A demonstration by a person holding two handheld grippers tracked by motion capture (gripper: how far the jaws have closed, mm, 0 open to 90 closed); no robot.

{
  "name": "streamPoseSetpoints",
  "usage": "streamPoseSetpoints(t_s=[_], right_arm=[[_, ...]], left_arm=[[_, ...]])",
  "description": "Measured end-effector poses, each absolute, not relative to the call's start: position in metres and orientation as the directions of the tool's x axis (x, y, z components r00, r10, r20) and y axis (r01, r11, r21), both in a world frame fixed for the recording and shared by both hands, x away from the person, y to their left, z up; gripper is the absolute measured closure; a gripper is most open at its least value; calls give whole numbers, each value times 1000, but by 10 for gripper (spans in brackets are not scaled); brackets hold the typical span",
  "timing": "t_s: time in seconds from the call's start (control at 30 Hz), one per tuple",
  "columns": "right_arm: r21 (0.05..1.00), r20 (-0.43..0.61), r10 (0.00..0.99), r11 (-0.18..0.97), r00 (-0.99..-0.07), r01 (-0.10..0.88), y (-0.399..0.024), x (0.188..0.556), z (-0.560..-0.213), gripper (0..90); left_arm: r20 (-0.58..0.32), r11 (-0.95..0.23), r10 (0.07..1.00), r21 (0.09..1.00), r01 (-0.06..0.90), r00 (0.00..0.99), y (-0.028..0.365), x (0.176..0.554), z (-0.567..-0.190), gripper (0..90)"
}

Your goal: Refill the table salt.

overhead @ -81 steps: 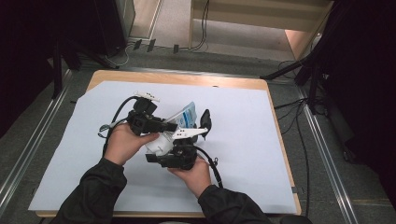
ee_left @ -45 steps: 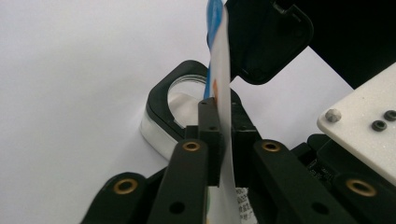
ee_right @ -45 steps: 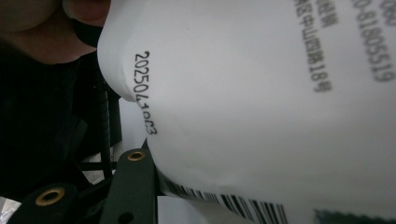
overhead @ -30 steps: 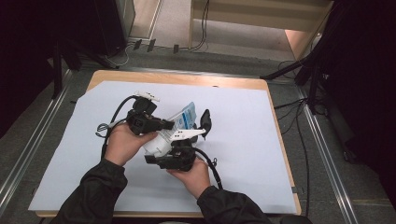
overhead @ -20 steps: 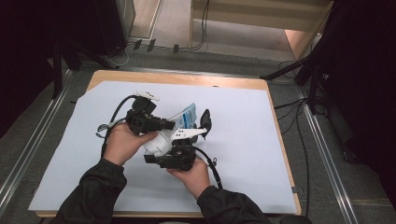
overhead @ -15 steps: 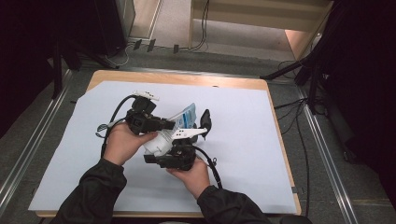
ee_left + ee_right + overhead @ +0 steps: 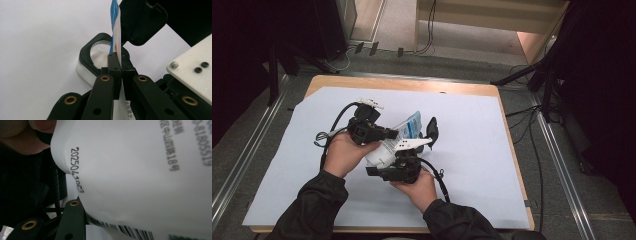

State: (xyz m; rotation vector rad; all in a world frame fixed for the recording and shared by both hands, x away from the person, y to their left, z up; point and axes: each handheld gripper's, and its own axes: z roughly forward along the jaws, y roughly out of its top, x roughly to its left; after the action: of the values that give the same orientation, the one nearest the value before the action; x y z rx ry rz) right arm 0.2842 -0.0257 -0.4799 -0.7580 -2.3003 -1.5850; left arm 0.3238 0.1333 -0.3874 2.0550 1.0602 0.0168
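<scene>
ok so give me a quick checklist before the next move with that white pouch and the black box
1. Left claw shut on the thin edge of the white and blue plastic pouch: ok.
2. Right claw holding the pouch's body: cannot tell; printed white film presses against its camera.
3. Black hinged-lid box open, lid up: ok.
4. Pouch lined up over the box opening: cannot tell.
5. Pale blue table cover free around the box: ok.

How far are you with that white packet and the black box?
Done: the black container sits with its lid flipped open. In hand: the left gripper pinches the pouch by its edge, and the right gripper grips its body. Left, probably: opening and emptying the pouch.
</scene>
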Motion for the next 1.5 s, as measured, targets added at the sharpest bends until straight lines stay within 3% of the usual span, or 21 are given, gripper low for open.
streamPoseSetpoints(t_s=[0.2,0.4,0.7,1.5], right_arm=[[798,439,300,303,-847,521,-22,282,-481,553],[800,430,313,303,-847,519,-23,282,-480,610],[791,473,289,276,-832,546,-25,284,-480,620],[789,489,274,266,-828,553,-26,286,-479,639]], left_arm=[[-316,-320,698,665,675,642,133,323,-387,900],[-327,-309,694,669,676,641,134,324,-387,900],[-340,-303,681,675,672,649,134,325,-387,838],[-336,-305,675,683,663,657,134,323,-385,839]])
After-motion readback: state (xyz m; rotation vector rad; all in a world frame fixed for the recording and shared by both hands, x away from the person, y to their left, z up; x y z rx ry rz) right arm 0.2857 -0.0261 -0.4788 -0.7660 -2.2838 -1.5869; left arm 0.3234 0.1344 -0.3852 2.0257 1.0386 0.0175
